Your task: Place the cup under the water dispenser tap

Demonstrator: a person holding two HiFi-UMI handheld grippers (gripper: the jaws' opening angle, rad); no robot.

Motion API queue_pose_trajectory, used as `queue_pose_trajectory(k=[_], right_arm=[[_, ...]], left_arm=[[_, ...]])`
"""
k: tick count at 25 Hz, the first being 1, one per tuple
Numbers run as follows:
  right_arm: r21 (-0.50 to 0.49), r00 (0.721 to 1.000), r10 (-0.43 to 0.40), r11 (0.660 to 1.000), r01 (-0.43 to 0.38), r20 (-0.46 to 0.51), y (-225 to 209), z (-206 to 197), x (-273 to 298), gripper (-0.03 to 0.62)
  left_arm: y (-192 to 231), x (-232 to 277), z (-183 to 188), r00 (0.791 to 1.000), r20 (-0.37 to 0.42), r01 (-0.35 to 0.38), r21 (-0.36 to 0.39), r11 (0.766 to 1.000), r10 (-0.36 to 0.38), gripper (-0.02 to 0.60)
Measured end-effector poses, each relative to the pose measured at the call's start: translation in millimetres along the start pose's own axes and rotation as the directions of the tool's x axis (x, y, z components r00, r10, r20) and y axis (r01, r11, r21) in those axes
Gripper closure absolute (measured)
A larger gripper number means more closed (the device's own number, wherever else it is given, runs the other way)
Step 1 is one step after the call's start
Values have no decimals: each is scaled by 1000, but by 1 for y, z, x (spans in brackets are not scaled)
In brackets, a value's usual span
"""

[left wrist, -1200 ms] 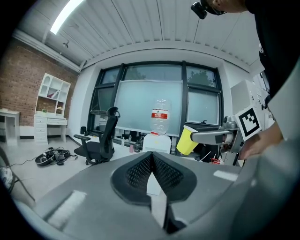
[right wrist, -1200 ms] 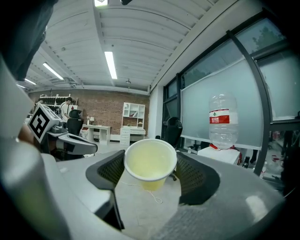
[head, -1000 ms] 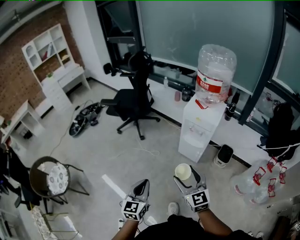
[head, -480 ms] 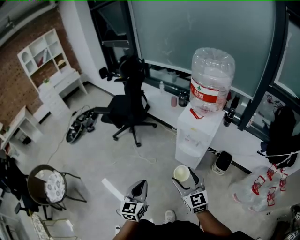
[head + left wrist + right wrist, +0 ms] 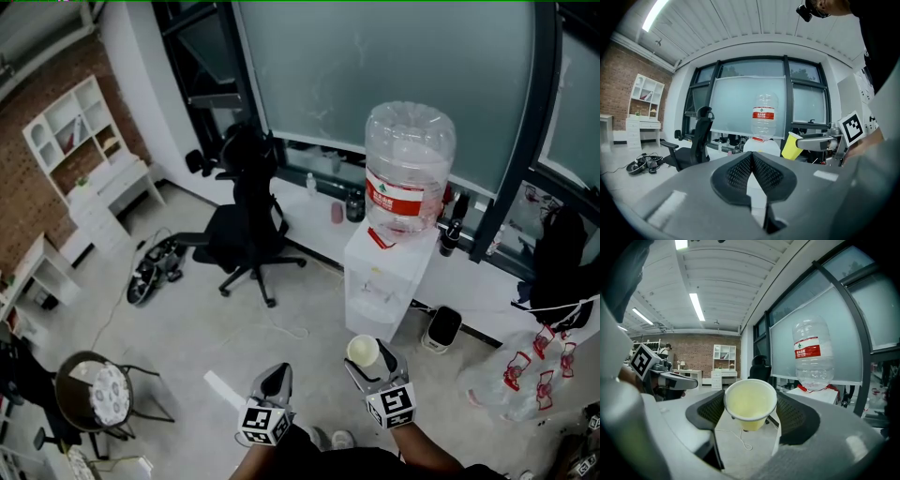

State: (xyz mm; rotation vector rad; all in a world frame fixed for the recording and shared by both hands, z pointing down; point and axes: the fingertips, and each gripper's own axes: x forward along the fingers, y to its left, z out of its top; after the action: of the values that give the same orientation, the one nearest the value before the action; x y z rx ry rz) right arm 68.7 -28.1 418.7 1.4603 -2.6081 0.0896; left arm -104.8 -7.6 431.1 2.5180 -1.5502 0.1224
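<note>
A pale yellow paper cup (image 5: 750, 401) stands upright between the jaws of my right gripper (image 5: 750, 414), which is shut on its sides. In the head view the cup (image 5: 364, 352) and right gripper (image 5: 371, 364) are at the bottom centre, a short way in front of the white water dispenser (image 5: 380, 281). The dispenser carries a large clear bottle (image 5: 409, 169) with a red label. My left gripper (image 5: 275, 382) is level with the right one, to its left, shut and empty, its pads (image 5: 740, 169) touching. The left gripper view shows the cup (image 5: 791, 146) at the right.
A black office chair (image 5: 239, 230) stands left of the dispenser, with a cable heap (image 5: 150, 272) beyond it. A small bin (image 5: 441, 328) and a bag of empty bottles (image 5: 525, 366) lie to the dispenser's right. A round stool (image 5: 94, 392) is at the lower left.
Both grippers have moved forward toward the dispenser, which now sits nearer and more central in the head view. The cup stays held in the right gripper.
</note>
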Motion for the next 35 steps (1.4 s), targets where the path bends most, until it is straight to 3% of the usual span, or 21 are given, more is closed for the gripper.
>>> queue_pose_trajectory(k=[10, 21, 27, 35], right_arm=[[-21, 998, -47, 999, 47, -38, -14, -9, 53, 249], [-33, 979, -187, 982, 185, -79, -33, -17, 140, 249], [-14, 963, -245, 969, 245, -114, -44, -26, 175, 249], [11, 921, -356, 932, 362, -157, -66, -54, 197, 249]], left_arm=[[36, 51, -9, 998, -11, 57, -9, 998, -57, 566], [104, 133, 6, 979, -40, 202, 40, 979, -200, 566], [125, 169, -1, 957, -83, 283, 48, 958, -278, 566], [134, 211, -26, 906, -161, 403, 54, 913, -391, 566]])
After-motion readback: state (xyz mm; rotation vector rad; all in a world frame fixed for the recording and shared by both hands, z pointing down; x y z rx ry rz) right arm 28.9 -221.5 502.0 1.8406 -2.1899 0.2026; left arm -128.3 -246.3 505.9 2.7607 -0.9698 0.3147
